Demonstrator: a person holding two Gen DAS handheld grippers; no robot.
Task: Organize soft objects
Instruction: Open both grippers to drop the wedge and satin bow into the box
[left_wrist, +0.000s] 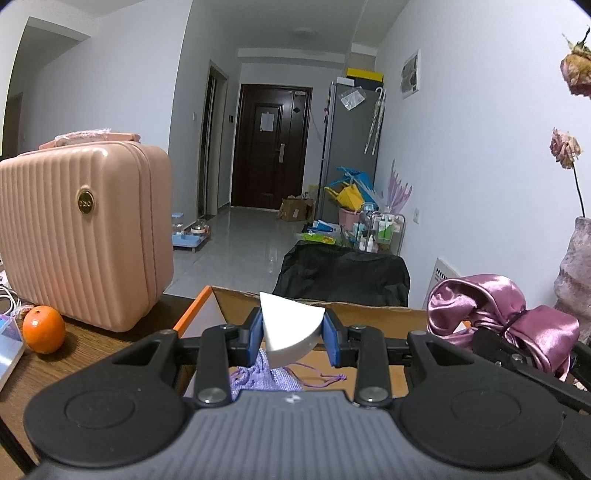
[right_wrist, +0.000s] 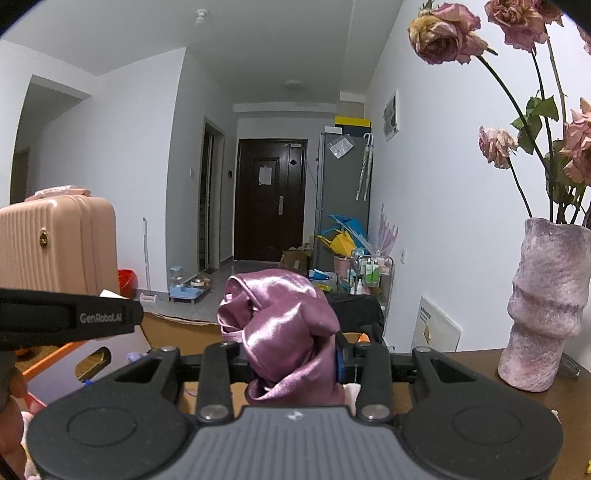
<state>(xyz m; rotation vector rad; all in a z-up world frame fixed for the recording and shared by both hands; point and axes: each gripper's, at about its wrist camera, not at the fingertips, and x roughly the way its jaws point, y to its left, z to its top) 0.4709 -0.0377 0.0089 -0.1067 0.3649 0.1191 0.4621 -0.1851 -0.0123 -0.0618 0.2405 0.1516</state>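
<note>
Clamped between the left claw (left_wrist: 293, 332) pads, a white wedge-shaped sponge (left_wrist: 290, 326) hangs directly over the open cardboard box (left_wrist: 369, 314); the right claw (right_wrist: 295, 356) grips a bunched mauve satin cloth (right_wrist: 284, 332) beside it, equally near the box.
</note>
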